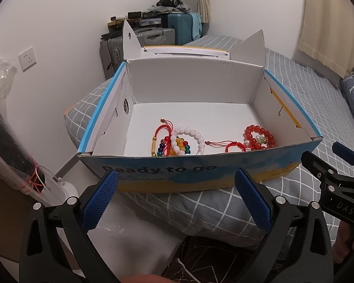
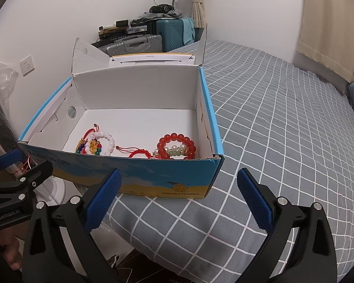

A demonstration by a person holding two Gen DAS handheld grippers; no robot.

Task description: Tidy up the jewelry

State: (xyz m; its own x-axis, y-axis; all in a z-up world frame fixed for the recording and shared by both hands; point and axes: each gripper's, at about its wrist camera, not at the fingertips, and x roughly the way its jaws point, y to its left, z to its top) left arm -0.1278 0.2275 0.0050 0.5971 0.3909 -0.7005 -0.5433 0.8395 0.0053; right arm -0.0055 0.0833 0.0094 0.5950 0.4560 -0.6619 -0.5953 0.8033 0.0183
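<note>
An open blue and yellow cardboard box (image 1: 177, 172) (image 2: 153, 176) stands on the bed. Inside near its front wall lie a white bead bracelet (image 1: 191, 136) (image 2: 107, 141), a red bead bracelet (image 1: 259, 134) (image 2: 177, 143), a multicoloured bead bracelet (image 1: 177, 148) (image 2: 93, 147) and red cord bracelets (image 1: 231, 146) (image 2: 139, 154). My left gripper (image 1: 177, 200) is open and empty, just in front of the box. My right gripper (image 2: 179, 200) is open and empty, in front of the box's right corner; it also shows at the right of the left wrist view (image 1: 337, 174).
The box's lid flaps (image 1: 252, 47) stand up at the back. The bed (image 2: 283, 129) with a grey checked cover stretches right. Suitcases (image 1: 153, 37) with clutter stand by the far wall. A plastic-wrapped dark object (image 1: 14, 146) leans at the left. A curtain (image 2: 330, 23) hangs at right.
</note>
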